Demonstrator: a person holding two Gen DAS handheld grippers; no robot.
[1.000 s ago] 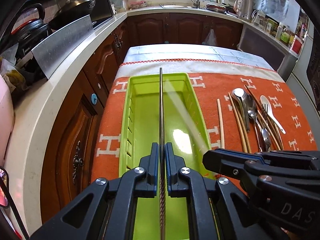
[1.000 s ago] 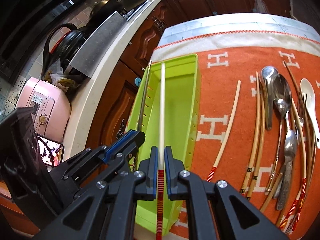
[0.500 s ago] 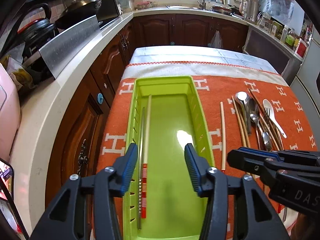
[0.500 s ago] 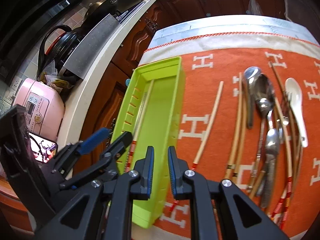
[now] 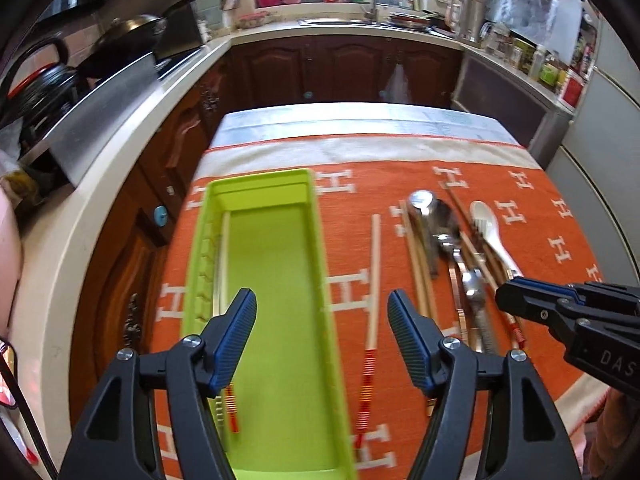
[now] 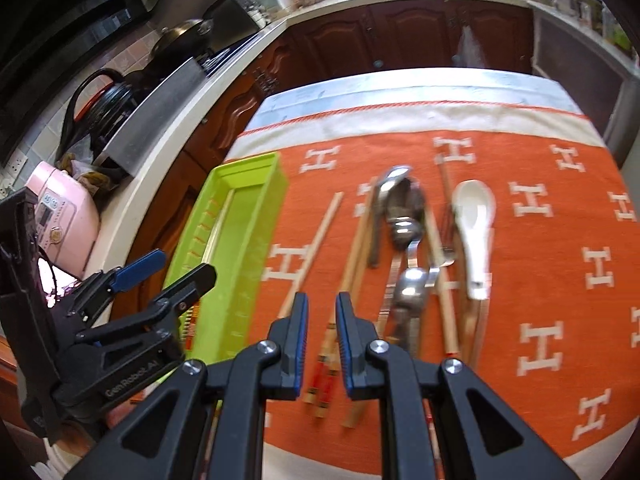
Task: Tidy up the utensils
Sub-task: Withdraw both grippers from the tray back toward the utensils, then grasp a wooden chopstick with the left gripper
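A lime-green tray (image 5: pixel 316 216) lies lengthwise on the left of the orange cloth. Two chopsticks (image 5: pixel 225 256) rest along its left wall. My left gripper (image 5: pixel 322 308) hovers over the tray's right rim, its jaws opening and nothing between them. One loose chopstick (image 5: pixel 374 280) lies just right of the tray. Further right is a heap of chopsticks, metal spoons (image 6: pixel 404 208), a fork and a white spoon (image 6: pixel 476 220). My right gripper (image 6: pixel 322 300) hangs over the loose chopsticks, open by a narrow gap and holding nothing. The tray (image 6: pixel 240 176) is to its left.
The orange cloth (image 5: pixel 520 184) with white H marks covers the table, whose far end is bare grey. A pale counter (image 5: pixel 100 208) with a pink cooker (image 6: pixel 68 216), a kettle and a wok runs along the left. Brown cabinets and a sink stand behind.
Both grippers let their chopsticks go into the tray, along its left wall. Both then shifted right towards the utensil heap, and the left jaws spread wide.
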